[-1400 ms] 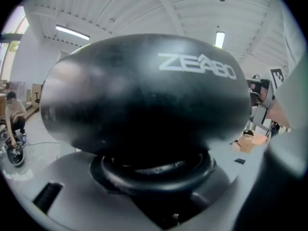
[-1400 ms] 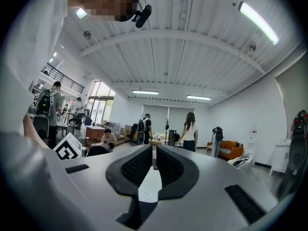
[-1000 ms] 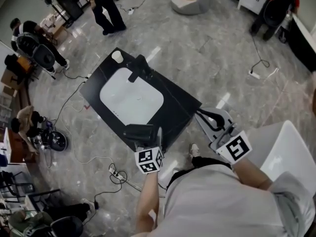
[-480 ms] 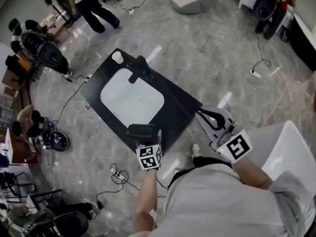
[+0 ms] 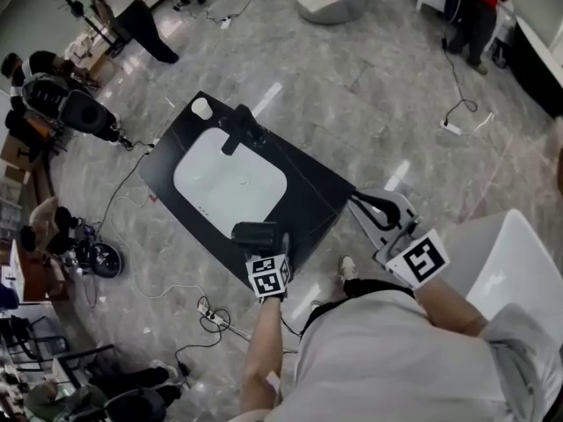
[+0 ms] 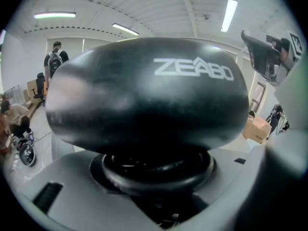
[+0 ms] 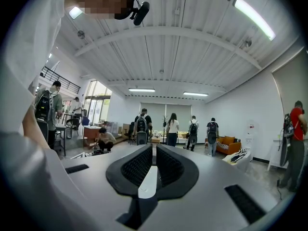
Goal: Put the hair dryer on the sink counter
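Light grey short-sleeved shirt [image 5: 396, 359]. Left hand-held gripper [image 5: 260, 237] and right hand-held gripper [image 5: 376, 207] — grey moulded bodies, each with a white cube [image 5: 268, 275] carrying black square markers. Right one's pads [image 7: 137, 166]: black, ribbed.

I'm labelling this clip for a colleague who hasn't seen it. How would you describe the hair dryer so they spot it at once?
Find the black sink counter with its white basin on the floor. At its near corner the left gripper holds the hair dryer: black, rounded, lettered ZEABO, unlike the faucet at the far edge.
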The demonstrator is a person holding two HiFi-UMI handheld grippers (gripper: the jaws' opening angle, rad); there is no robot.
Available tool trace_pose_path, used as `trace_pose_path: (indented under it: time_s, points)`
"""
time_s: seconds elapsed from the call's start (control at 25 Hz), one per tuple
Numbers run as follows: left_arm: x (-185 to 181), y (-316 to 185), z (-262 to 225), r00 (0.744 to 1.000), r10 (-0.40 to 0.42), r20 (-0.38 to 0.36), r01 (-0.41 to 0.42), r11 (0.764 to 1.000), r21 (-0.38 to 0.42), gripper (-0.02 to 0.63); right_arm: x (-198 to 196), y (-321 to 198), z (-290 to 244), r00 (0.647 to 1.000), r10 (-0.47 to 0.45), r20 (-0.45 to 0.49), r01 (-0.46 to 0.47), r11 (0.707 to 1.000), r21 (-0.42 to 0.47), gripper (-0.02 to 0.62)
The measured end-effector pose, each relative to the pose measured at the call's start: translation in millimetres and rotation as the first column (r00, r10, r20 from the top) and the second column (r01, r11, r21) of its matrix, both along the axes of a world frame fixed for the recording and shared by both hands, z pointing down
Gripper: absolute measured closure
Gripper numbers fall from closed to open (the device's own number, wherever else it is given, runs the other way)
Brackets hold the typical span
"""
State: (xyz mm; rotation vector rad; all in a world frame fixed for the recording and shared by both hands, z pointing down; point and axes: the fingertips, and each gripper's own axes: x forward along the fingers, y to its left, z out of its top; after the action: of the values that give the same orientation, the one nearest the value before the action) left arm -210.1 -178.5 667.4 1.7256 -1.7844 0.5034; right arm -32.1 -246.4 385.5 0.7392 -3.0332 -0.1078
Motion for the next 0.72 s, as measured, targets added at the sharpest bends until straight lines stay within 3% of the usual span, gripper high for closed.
trace_pose_path:
  time_s: [0.72]
  points:
    - [5.9,-20.7,35.9,1.000,0.023,-0.012,-0.024,0.992,-0.125,0.321,16.7,-16.8,-1.0,0.999,0.033,-0.010,-0.033,0.999,-0.001,0.548]
